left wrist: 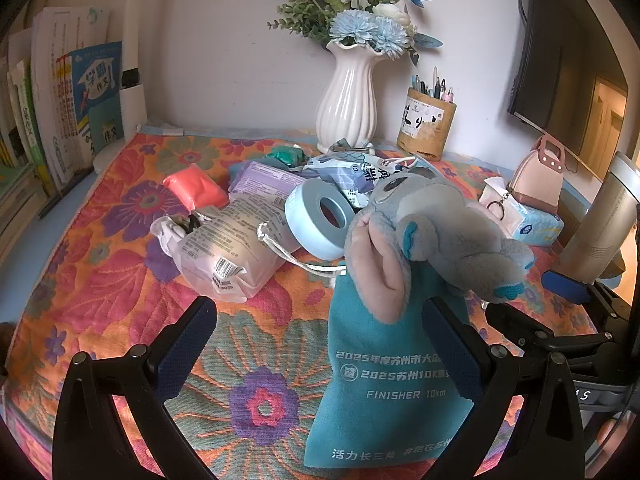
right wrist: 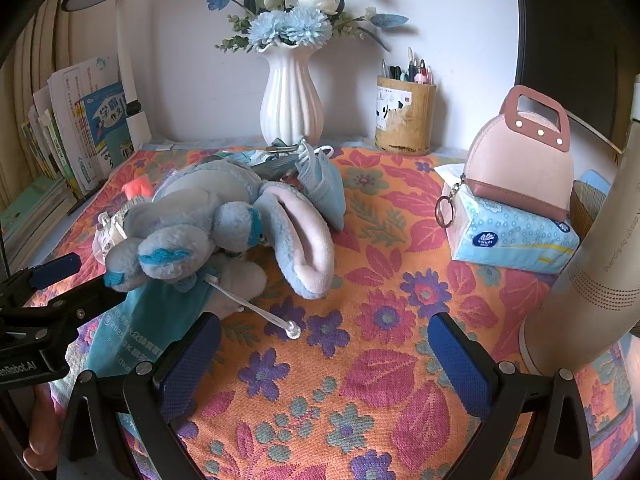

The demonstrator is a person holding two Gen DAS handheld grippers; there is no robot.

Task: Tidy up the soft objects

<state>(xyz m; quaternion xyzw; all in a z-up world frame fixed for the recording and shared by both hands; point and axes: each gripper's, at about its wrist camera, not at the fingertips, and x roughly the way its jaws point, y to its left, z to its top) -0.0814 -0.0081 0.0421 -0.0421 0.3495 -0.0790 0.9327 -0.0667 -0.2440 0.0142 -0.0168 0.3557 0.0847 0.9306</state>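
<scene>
Between the spread fingers of the left gripper [left wrist: 320, 344] the teal pouch [left wrist: 384, 384] lies ungripped, plush toy [left wrist: 436, 236] half inside — the mouth should be clamped first, while the right gripper [right wrist: 324, 356], wide open and empty, stands clear.

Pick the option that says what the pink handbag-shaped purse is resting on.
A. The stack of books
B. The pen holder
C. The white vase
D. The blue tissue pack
D: in the right wrist view the pink purse sits on top of the blue tissue pack, apart from the white vase and the pen holder at the back of the table.
</scene>
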